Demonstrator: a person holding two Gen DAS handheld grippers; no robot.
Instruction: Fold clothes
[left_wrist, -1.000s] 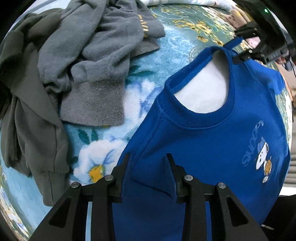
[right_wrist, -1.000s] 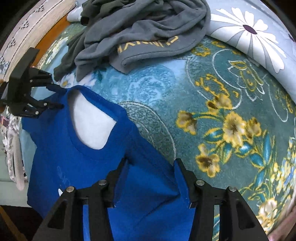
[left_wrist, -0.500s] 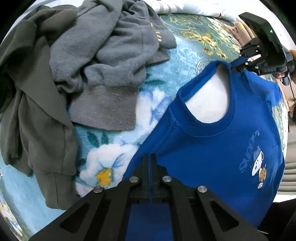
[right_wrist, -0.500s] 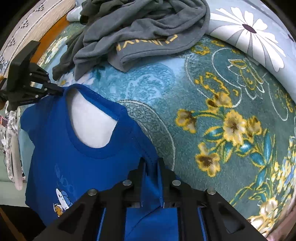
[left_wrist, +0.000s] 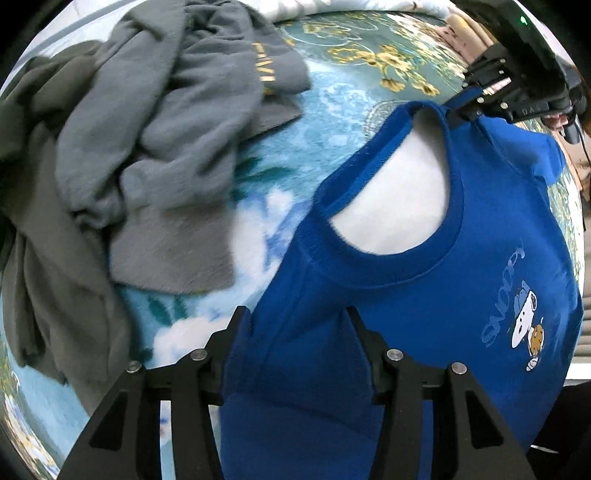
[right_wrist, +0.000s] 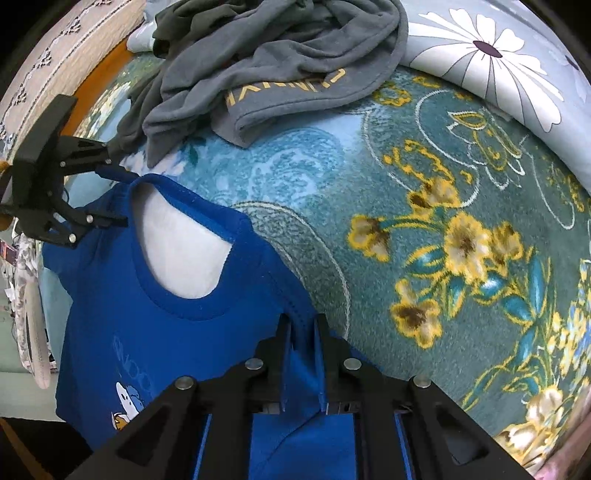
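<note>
Left wrist view cuts off the blue shirt (left_wrist: 424, 295) hem; left gripper (left_wrist: 295, 325) opening astride its shoulder, right gripper (right_wrist: 302, 332) clamped on it, above floral blanket (right_wrist: 406, 184).

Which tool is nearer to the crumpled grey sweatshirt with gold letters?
Left. The left tool, jaws opening over the blue cartoon-print shirt, sits beside the grey sweatshirt. The right tool grips the shirt's far shoulder.

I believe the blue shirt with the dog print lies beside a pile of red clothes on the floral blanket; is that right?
Not quite: the pile beside the blue shirt is grey, not red, as the left wrist view shows. The rest holds: dog print, floral blanket.
</note>
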